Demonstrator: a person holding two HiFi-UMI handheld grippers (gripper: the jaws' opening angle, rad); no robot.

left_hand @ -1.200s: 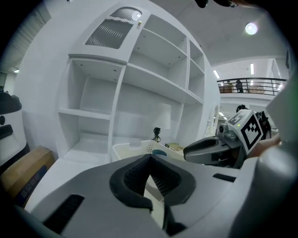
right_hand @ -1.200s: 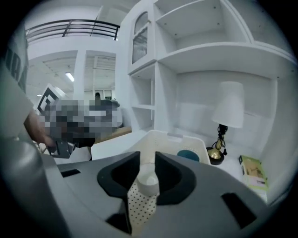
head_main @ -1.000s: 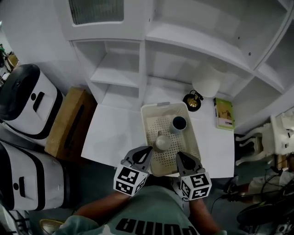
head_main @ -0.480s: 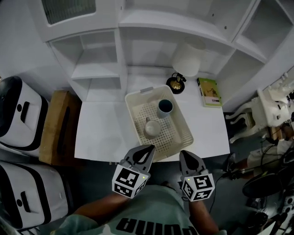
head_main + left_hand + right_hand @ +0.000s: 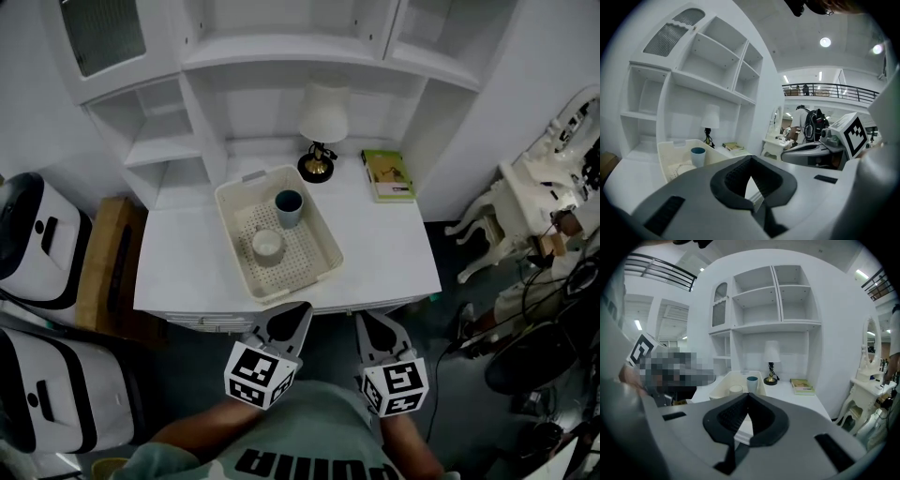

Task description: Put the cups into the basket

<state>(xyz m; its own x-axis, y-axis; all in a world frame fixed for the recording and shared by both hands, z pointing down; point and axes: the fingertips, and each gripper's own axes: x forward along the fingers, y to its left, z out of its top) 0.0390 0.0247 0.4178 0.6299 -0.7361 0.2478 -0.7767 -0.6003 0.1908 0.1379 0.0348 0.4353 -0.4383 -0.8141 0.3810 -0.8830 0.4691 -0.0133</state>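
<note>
basket point(image 5: 234, 246), cream and perforated, sits slantwise on the white table point(image 5: 394, 248), toward its left half. both cups stand inside it: the blue cup point(image 5: 289, 207) upright toward the far end, the white cup point(image 5: 267, 246) just near of it, about the middle of the basket floor. left gripper point(image 5: 296, 311) and right gripper point(image 5: 367, 321) hang side by side just off the table's near edge, apart from the basket and pointing toward it. each has its jaws pressed together with nothing between them. at the far side of the table a lamp point(image 5: 322, 122) stands just beyond the basket's far right corner, and a green book point(image 5: 387, 175) lies further right.
</note>
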